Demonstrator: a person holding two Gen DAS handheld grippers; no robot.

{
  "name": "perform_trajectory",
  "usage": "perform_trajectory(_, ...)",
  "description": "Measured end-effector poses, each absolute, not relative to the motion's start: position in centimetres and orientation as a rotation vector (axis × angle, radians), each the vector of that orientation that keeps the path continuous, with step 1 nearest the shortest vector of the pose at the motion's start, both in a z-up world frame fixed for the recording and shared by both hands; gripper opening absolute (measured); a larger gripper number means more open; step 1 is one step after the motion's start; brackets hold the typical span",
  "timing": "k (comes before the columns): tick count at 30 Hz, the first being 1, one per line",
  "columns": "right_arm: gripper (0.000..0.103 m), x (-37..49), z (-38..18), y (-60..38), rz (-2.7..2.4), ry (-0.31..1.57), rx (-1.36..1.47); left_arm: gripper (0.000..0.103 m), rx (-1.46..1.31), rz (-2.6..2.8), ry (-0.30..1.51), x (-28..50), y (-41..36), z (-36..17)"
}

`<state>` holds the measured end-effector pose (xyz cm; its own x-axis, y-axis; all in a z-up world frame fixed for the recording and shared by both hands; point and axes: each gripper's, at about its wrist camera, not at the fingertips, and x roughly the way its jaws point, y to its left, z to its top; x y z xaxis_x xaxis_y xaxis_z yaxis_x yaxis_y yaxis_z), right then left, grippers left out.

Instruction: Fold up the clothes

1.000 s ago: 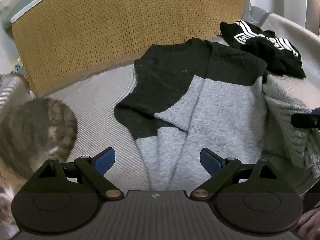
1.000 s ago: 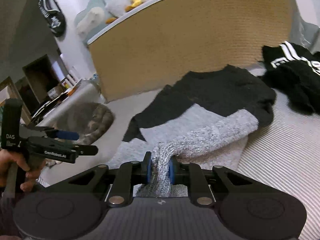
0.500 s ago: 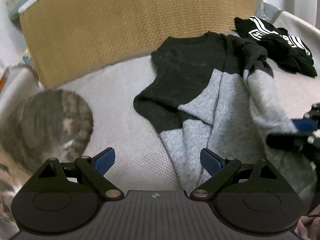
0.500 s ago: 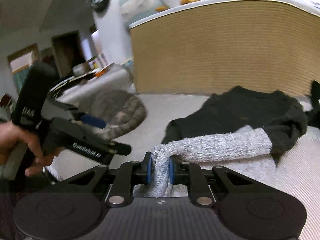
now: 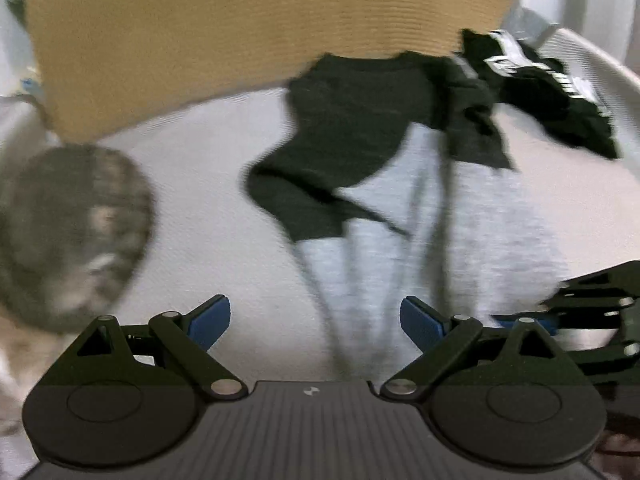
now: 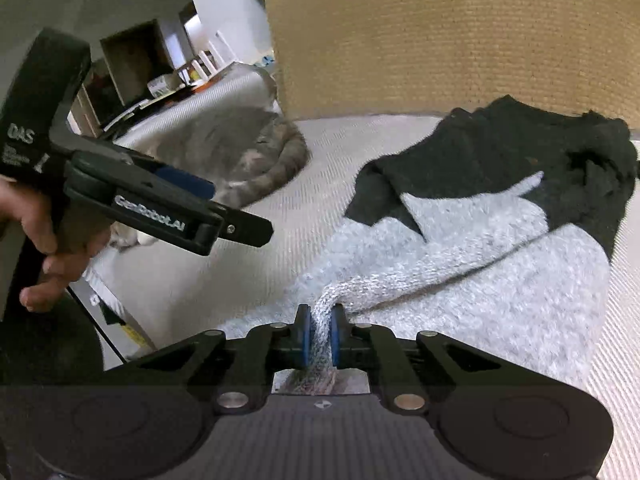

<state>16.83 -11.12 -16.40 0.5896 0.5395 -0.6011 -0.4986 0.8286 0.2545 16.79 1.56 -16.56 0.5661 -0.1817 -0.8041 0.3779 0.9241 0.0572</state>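
My right gripper (image 6: 319, 334) pinches the grey sleeve (image 6: 400, 276) of the black-and-grey sweater (image 6: 500, 216), which lies flat on the ribbed white bedcover (image 6: 336, 148); my left gripper (image 5: 315, 320) hovers over the sweater's grey lower part, jaws wide and holding nothing (that view is blurred); a cat (image 6: 240, 156) lies left of the sweater; a black printed garment (image 5: 552, 92) sits beyond the sweater's right shoulder.

The sweater (image 6: 500, 248) is two-tone: black up top, heathered grey knit below. Behind it, the headboard (image 6: 460, 36) is a tan woven mesh. Left of the sweater there's a cat (image 6: 240, 156) in grey-brown tabby stripes. Right of the sweater, a black garment (image 5: 548, 92) has white stripes and lettering. The bedcover (image 5: 212, 216) under it all is off-white with fine ribbing. Both grippers are black with blue pads (image 5: 210, 320).
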Motion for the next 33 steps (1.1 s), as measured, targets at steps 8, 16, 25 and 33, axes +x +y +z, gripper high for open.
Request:
perform_trajectory(8,0.011,16.2,-16.8,-11.2,0.562,0.710,0.100,0.095,0.252,-0.519,0.965,18.2,-4.5,-18.9)
perform_trajectory(16,0.011,14.8,-17.1,-12.0,0.529,0.686,0.154,0.089,0.325,-0.580,1.036,19.5,-7.1,-21.8)
perform_trajectory(25,0.010,14.4,-16.6,-12.2,0.557,0.652,0.207,0.021,0.255,-0.611,1.077,19.1,-5.9,-20.2)
perform_trajectory(33,0.010,13.6,-13.9,-11.7,0.611,0.589,0.235,0.017,0.254,-0.631,1.017,17.3,-5.4,-17.2)
